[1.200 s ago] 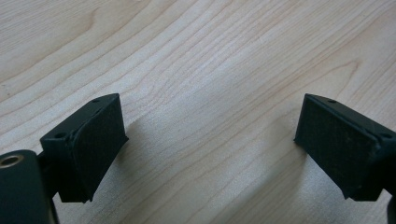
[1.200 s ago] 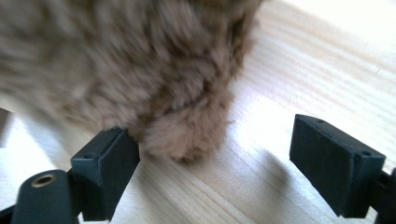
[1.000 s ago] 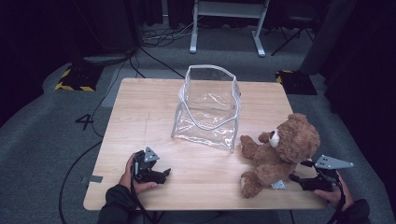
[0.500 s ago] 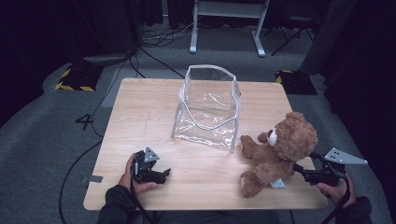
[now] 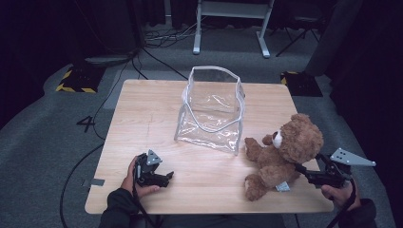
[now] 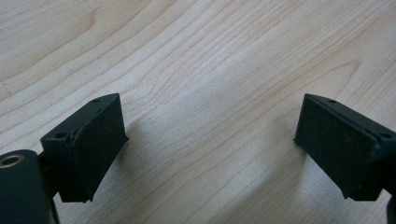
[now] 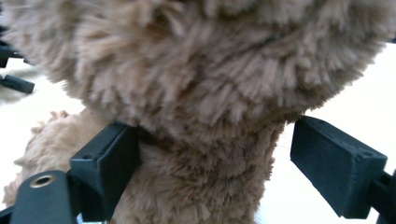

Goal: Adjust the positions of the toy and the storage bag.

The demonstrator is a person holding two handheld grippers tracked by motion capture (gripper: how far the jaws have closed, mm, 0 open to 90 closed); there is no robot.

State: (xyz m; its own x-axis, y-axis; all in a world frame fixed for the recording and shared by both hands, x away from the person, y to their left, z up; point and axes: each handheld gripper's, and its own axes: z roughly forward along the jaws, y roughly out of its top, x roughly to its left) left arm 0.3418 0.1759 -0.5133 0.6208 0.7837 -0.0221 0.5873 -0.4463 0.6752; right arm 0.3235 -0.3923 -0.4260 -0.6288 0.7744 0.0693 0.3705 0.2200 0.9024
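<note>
So basically nothing's been packed yet, and the whole job looks to be ahead. Biggest thing first: the wooden table (image 5: pixel 142 114), light wood grain, seen from the high view with dark floor all round. On it, a bit past the middle toward the far side, a clear plastic zip bag (image 5: pixel 209 111) is stood upright with its mouth gaping open and nothing inside it as far as can be seen.

Next down in size, the brown teddy bear (image 5: pixel 280 154) is sat on the near right part of the table, just beside the bag's right near corner but apart from it, leaning a little. It's not lifted at all.

The right gripper (image 5: pixel 311 175) is brought in at the bear's back from the right edge. In the right gripper view its jaws are spread wide on either side of the bear's neck (image 7: pixel 210 154), the left pad touching the fur, the right pad well off it, so no grip is made yet.

The left gripper (image 5: pixel 164 178) is parked at the near left, jaws wide apart over bare wood, nothing held.

Judged from that: the closing on the bear, the lift and the drop into the bag are all left to be done, and the bag probably wants steadying.
</note>
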